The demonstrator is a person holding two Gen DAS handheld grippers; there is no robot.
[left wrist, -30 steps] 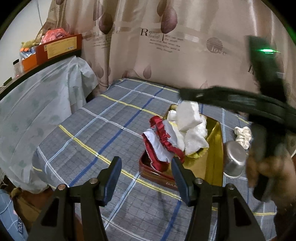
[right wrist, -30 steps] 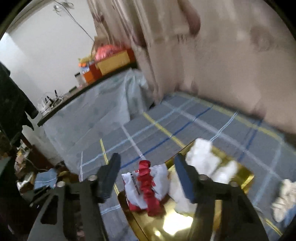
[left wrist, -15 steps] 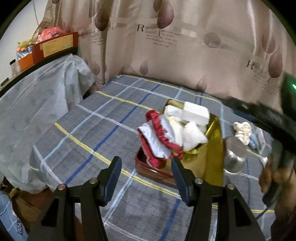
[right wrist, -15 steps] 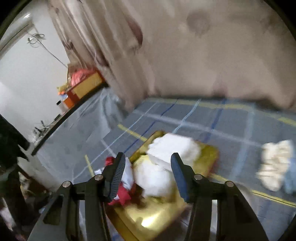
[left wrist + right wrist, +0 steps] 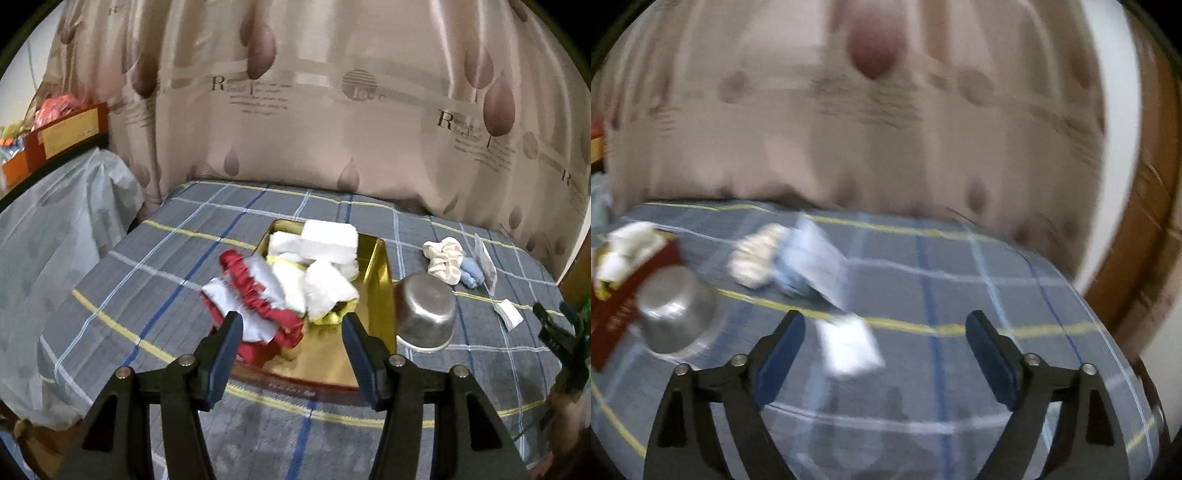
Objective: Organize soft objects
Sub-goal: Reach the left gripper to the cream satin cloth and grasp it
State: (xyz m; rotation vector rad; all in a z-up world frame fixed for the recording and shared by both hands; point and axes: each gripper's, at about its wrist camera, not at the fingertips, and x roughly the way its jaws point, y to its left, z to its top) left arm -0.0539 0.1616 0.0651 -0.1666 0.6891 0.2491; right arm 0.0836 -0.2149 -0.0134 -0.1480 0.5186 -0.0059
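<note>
A gold-lined red tin [image 5: 373, 280] sits mid-table, holding white cloths [image 5: 325, 254] and a red-and-white frilled cloth [image 5: 255, 299] that hangs over its left rim. My left gripper [image 5: 291, 354] is open and empty just in front of the tin. A cream scrunchie [image 5: 445, 256], a blue cloth [image 5: 471, 271] and a small white pad [image 5: 509, 314] lie to the right. My right gripper [image 5: 884, 350] is open and empty above the white pad [image 5: 849, 347]; the scrunchie [image 5: 757, 258] and blue cloth [image 5: 792, 277] lie beyond it, blurred.
An upturned steel bowl [image 5: 424, 314] stands right of the tin, also in the right wrist view [image 5: 672, 310]. A clear packet [image 5: 485, 260] lies by the blue cloth. A curtain [image 5: 332, 110] hangs behind the checked table [image 5: 184, 258]. A plastic-covered shelf [image 5: 55, 221] is at left.
My right gripper has swung away from the tin to the right side of the table, over the white pad. My left gripper has turned slightly right and stayed open.
</note>
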